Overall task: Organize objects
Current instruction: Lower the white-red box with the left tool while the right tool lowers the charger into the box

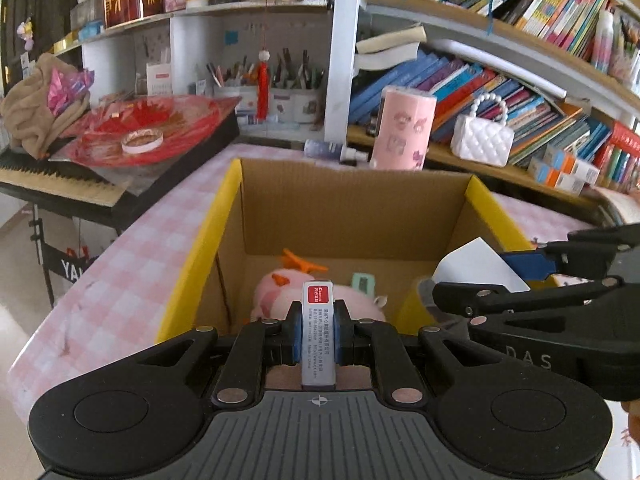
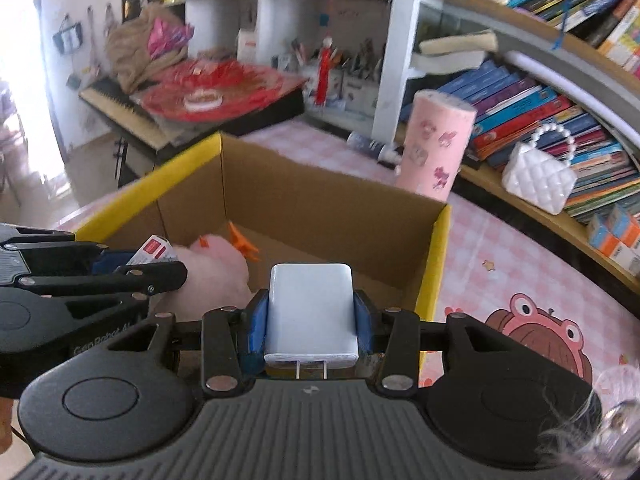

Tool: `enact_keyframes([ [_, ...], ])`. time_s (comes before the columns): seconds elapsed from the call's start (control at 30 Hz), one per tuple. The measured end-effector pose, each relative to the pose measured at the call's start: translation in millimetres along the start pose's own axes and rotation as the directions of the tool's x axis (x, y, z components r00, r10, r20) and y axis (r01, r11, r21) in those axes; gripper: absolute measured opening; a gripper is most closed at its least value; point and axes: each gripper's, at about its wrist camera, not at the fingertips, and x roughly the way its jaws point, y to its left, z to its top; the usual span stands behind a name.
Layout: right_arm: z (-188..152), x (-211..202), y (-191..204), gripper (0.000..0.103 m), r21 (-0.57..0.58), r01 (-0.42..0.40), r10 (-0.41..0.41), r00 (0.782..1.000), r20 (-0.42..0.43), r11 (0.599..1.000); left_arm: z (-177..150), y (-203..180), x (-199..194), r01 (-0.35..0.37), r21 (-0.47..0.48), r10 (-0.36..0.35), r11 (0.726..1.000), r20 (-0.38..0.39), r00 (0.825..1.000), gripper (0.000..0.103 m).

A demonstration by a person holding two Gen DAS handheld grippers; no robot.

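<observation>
Left gripper (image 1: pixel 317 338) clamped on slim grey stick with red label (image 1: pixel 317 334); right gripper (image 2: pixel 310 330) clamped on white charger (image 2: pixel 310 316). Both held over cardboard box (image 1: pixel 352 200), pink plush (image 1: pixel 320 300) already inside. Drop-off step. Next: lower, part jaws, release clear of plush.

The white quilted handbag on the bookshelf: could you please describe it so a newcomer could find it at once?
Start at the open cardboard box with yellow flaps on the pink checked table, then look right to the lower wooden shelf of leaning books. The white quilted handbag stands there, right of the tall pink cylinder; only it has a pearl-bead handle.
</observation>
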Motion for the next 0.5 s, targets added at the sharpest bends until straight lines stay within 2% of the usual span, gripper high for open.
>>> enact_keyframes([
  [0.23,-5,20,-2,0.041,-0.045,-0.039,0.036,0.997,-0.063,0.998,-1,2,2,-0.001,-0.031,0.001,1.000,0.011,1.000,0.016],
  [0.33,-7,23,3,0.041,-0.100,-0.024,0.018,0.998,-0.060,0.995,-2,6,-1,0.000,-0.058,0.001,0.998,0.018,1.000,0.017],
  [0.5,-5,26,1,0.041,-0.119,-0.024,0.016,0.998,-0.066,0.993,-3,8,-15,-0.014,-0.099,0.019,0.995,0.046,0.999,0.022],
])
